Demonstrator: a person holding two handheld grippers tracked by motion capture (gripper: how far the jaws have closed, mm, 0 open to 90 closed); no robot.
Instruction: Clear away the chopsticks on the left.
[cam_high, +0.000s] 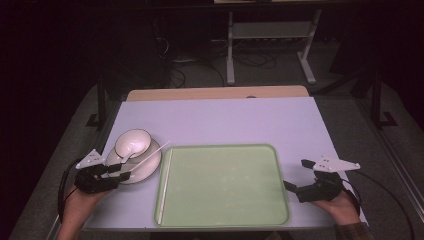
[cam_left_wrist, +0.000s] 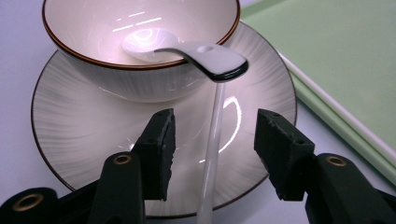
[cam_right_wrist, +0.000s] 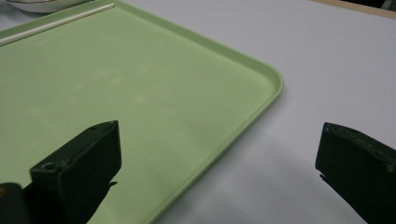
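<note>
While the left gripper (cam_left_wrist: 212, 147) hangs low over the near rim of the round, ribbed white plate with a thin brown edge (cam_left_wrist: 70, 135), a slim white chopstick (cam_left_wrist: 212, 140) runs straight up between its two black jaws. The jaws stand partly apart, and neither pad touches the stick; it passes nearer the left jaw, with a wider gap on the right.

Just beyond the jaw tips, the chopstick's far end slips under the overhanging handle of a glossy white ceramic spoon (cam_left_wrist: 205, 56), whose scoop rests inside the cream bowl with a brown rim (cam_left_wrist: 93, 32) standing on the plate. In the high view the same stick (cam_high: 150, 156) lies slantwise across the plate, its far tip reaching toward the corner of the pale green plastic tray with rounded corners (cam_high: 220, 220).

A second white chopstick (cam_high: 166, 185) lies inside the tray along the edge nearest the left gripper (cam_high: 122, 171), so the raised tray lip stands close to that gripper's right jaw.

At the tray's opposite side, the right gripper (cam_right_wrist: 219, 163) rests with jaws spread wide and nothing between them, its left jaw over the tray floor and its right jaw over the lavender tabletop (cam_right_wrist: 327, 70). Ahead of both grippers the tray floor and the tabletop beyond lie bare to the wooden far edge.
</note>
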